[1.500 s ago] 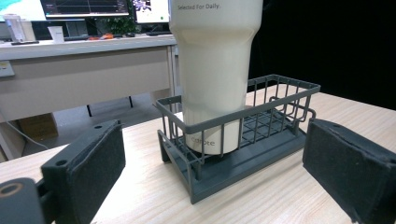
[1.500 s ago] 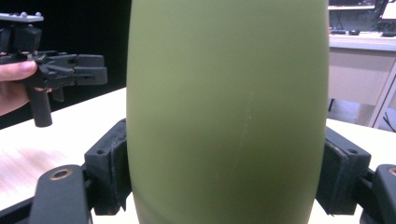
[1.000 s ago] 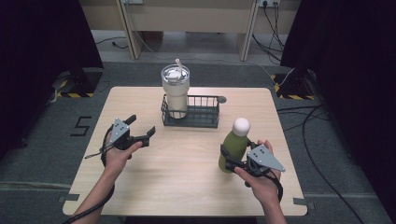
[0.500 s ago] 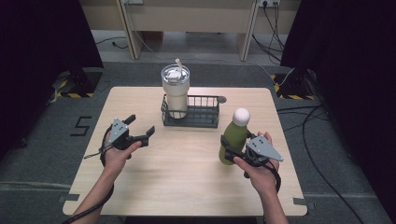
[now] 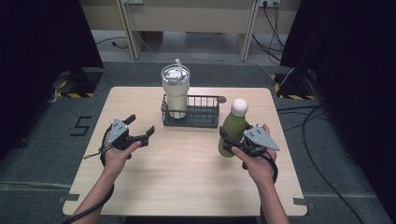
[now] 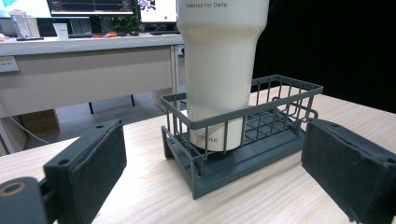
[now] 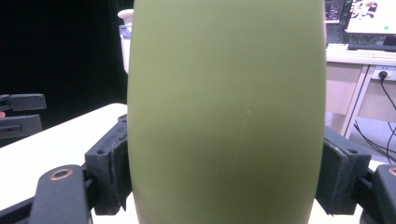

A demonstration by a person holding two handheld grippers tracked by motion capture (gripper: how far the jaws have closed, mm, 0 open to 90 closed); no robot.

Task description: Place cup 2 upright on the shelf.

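Right claw clamps green bottle, base hidden; left claw wide open, empty.

Tabletop: pale wood, rectangular, light grain, with small dark fittings at its near corners. It stands on a grey floor marked with a dark "5" to the left. Directly on it: one dark wire rack, at the middle of the far half, its base flat on the wood; a cream tumbler stands upright in the rack's left end. A green bottle is upright over the right half, near the rack; whether it touches the wood cannot be told.
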